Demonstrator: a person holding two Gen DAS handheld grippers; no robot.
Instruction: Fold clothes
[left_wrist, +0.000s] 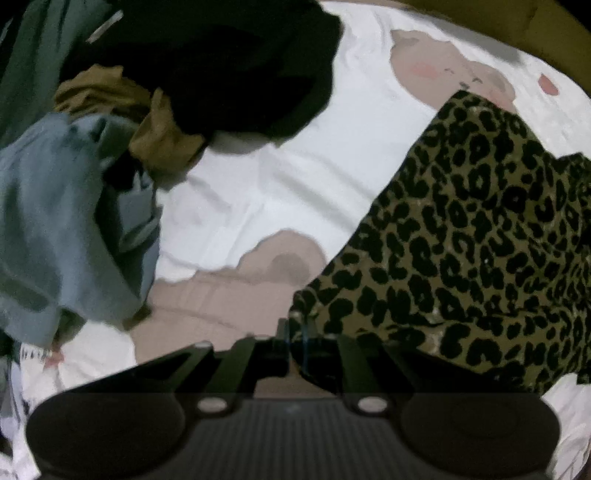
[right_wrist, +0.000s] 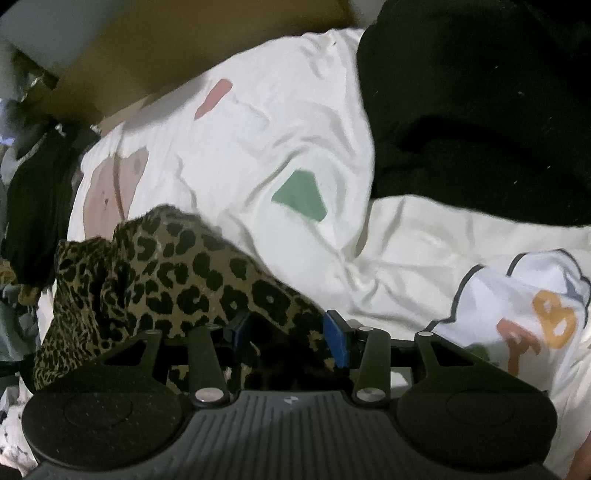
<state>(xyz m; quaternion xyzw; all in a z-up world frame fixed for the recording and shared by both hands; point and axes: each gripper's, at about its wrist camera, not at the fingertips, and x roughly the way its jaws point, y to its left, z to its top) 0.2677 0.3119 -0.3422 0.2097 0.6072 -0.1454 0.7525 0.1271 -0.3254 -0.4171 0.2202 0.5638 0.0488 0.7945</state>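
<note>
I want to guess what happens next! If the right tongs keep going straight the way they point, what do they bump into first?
Probably the leopard-print garment. It already lies between the right tongs, whose fingers stand apart around it. The white bedsheet looks to be under it.

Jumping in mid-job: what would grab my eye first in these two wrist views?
The leopard-print garment dominates, spread over the white printed bedding and running down to both grippers. The left gripper is shut at its corner, and the right gripper has its blue pads astride a fold. A dark pile of clothes sits beyond.
</note>
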